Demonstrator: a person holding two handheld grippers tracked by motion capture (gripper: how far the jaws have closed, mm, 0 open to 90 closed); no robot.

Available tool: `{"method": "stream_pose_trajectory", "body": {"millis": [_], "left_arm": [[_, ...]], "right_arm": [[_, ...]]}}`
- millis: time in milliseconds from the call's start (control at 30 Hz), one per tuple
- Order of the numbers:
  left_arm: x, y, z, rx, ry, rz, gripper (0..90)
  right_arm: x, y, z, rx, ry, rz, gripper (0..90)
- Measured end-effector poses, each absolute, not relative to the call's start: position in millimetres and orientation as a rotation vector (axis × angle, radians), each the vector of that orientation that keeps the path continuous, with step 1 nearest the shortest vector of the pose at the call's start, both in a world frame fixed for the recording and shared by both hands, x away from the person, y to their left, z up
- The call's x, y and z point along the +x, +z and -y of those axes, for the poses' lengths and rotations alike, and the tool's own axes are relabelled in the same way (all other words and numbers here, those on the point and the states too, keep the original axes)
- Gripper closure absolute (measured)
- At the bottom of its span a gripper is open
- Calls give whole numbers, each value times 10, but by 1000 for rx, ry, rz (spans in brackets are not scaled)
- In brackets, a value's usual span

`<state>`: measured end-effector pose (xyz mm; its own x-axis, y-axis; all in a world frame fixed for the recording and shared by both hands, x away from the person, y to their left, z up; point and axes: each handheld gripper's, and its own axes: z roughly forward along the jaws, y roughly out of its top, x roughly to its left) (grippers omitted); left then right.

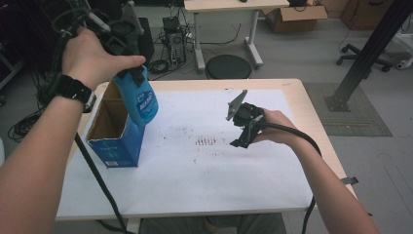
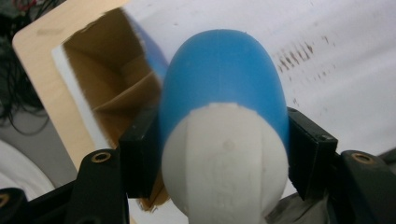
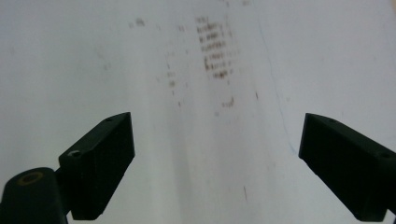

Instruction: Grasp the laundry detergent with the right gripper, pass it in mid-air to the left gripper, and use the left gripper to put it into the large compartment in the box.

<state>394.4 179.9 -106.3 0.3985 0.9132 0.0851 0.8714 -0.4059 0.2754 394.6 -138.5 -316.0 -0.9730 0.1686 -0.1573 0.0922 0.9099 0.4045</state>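
White paper covers the bench (image 1: 204,195). Left gripper (image 1: 127,73) fingers clamp a smooth blue bottle (image 1: 141,100) above an open, seemingly empty cardboard box (image 1: 113,131) near the left edge; right gripper (image 1: 243,126) fingers apart.

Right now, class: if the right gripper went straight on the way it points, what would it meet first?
Probably the white sheet covering the table: the right gripper, jaws open and empty, points down at it, near the dark smudges. Nothing stands between.

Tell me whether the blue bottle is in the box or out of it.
Out. The left gripper holds the blue bottle in the air above the open cardboard box, bottom end down.
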Motion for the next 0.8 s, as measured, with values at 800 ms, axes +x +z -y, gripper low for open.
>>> {"method": "stream_pose_trajectory", "body": {"millis": [800], "left_arm": [[4027,-1078,-2571,2196,354,-1934,381]], "right_arm": [[3937,-3037,2167,297,226,-2877,101]]}}
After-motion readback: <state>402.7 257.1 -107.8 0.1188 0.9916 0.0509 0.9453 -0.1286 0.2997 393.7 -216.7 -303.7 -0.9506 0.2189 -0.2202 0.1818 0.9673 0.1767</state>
